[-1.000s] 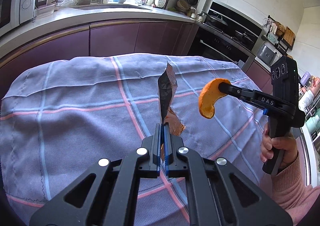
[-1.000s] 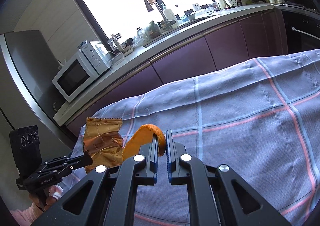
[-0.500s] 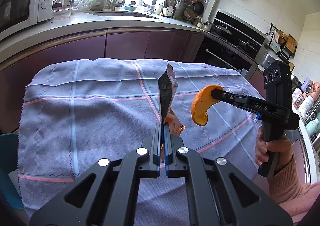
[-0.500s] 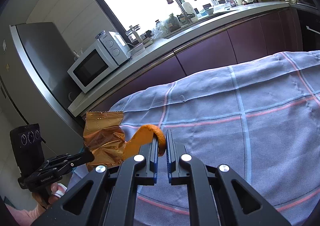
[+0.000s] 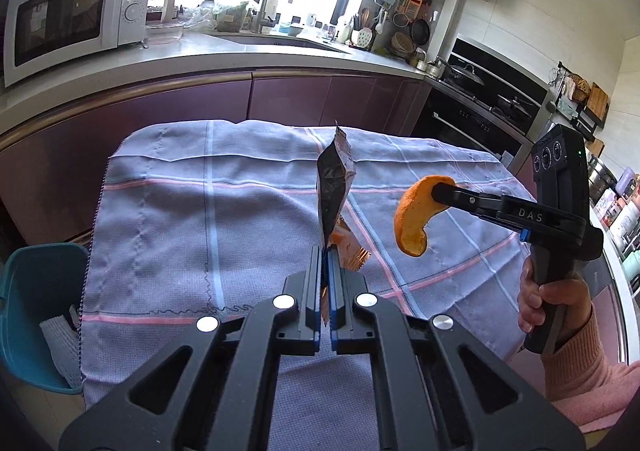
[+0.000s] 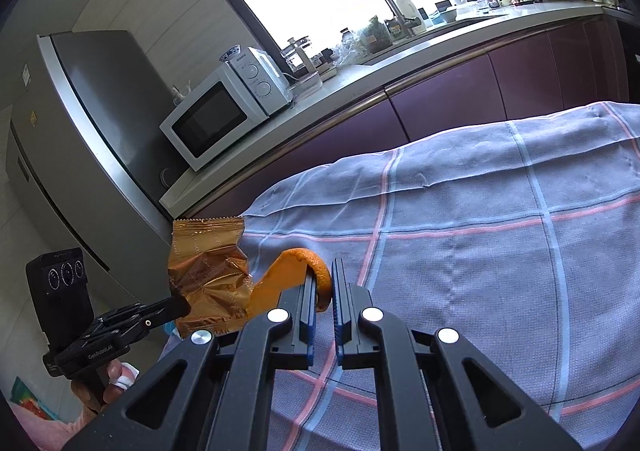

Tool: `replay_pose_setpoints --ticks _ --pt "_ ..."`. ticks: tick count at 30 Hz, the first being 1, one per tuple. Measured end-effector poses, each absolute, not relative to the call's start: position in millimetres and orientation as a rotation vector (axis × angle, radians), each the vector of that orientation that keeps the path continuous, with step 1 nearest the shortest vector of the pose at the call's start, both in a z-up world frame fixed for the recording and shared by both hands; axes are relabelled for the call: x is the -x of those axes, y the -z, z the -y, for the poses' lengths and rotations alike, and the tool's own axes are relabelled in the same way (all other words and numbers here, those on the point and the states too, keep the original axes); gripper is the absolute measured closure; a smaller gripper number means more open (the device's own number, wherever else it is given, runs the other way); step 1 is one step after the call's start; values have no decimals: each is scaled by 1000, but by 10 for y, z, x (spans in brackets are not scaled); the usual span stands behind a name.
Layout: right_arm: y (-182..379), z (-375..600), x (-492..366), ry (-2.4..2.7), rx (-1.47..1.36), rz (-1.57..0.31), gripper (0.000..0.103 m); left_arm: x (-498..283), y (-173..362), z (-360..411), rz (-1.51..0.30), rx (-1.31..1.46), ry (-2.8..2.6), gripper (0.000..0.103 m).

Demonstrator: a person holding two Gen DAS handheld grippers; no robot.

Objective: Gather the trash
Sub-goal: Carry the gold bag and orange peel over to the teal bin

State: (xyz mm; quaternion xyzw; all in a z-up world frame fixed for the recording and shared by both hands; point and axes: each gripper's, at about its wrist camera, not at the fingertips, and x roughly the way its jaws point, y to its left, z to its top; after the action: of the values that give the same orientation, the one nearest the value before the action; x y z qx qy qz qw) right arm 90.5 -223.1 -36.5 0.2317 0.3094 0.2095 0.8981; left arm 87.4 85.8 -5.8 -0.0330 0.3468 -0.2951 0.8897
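My left gripper [image 5: 325,251] is shut on a crumpled gold-orange foil wrapper [image 5: 334,187] and holds it upright above the table; the wrapper also shows in the right wrist view [image 6: 208,275], with the left gripper [image 6: 178,301] at lower left. My right gripper [image 6: 323,275] is shut on a curved orange peel [image 6: 298,271] and holds it in the air. In the left wrist view the peel [image 5: 414,219] hangs from the right gripper [image 5: 438,191] to the right of the wrapper.
The table wears a lilac checked cloth [image 5: 200,219]. A teal bin [image 5: 36,311] stands on the floor at the table's left end. Purple cabinets [image 5: 280,99], a worktop with a microwave [image 5: 72,15], and a steel fridge [image 6: 60,139] lie beyond.
Both grippers have swung to the left, still holding wrapper and peel. The table's left edge, the teal bin and the microwave have come into view.
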Motion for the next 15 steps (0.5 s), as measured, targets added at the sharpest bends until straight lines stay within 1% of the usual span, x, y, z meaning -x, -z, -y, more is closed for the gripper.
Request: replay_pose_setpoints --ticks 15 --pt "305 1874 -919 -507 -459 -655 97 -706 30 -1206 -694 85 544 100"
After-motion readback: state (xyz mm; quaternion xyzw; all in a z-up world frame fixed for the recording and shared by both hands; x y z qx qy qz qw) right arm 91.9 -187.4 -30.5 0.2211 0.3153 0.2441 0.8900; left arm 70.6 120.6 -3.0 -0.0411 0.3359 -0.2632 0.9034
